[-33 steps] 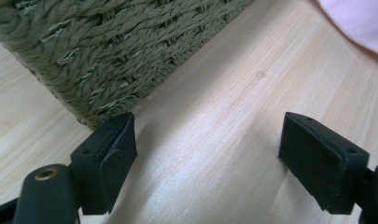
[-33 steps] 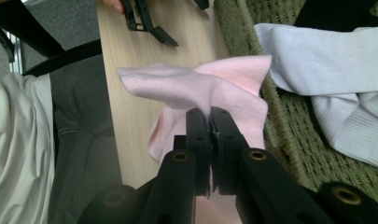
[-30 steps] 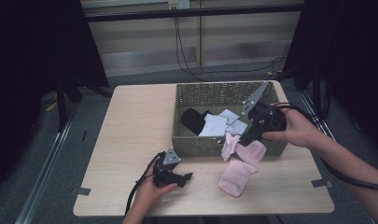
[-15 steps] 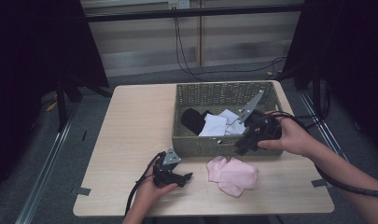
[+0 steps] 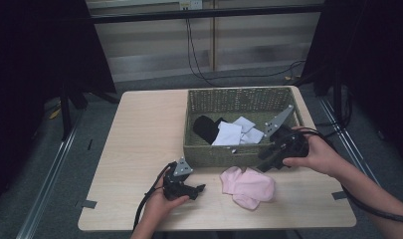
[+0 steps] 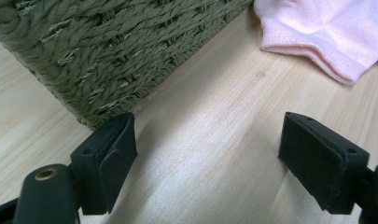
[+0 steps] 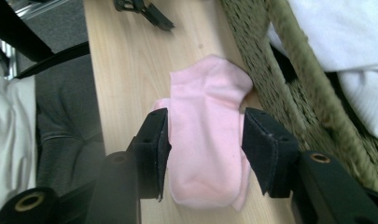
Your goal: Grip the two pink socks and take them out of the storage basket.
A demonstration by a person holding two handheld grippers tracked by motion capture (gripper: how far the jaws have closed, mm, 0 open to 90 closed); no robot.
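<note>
A pair of pink socks (image 5: pixel 249 186) lies flat on the wooden table (image 5: pixel 139 134) just in front of the olive woven basket (image 5: pixel 209 154). My right gripper (image 5: pixel 265 162) hovers low at the socks' right end. Its jaws have just been opening. In the right gripper view they stand apart on either side of the pink socks (image 7: pixel 207 149) without pressing on them. My left gripper (image 5: pixel 198 189) rests on the table left of the socks. Its jaws (image 6: pixel 207 140) are wide open over bare wood, with the basket's corner (image 6: pixel 107 56) and the pink socks' edge (image 6: pixel 326 32) ahead.
Inside the basket lie a black sock (image 5: pixel 206 127) and white socks (image 5: pixel 234 132). The basket's front wall (image 7: pixel 289 70) stands right beside the right jaw. The table's near edge (image 5: pixel 214 228) is close behind both hands. Cables trail from each gripper.
The pink socks hung from the shut right gripper at the basket's front; they now lie on the table. The right gripper has sunk and opened. The left gripper has stayed put.
</note>
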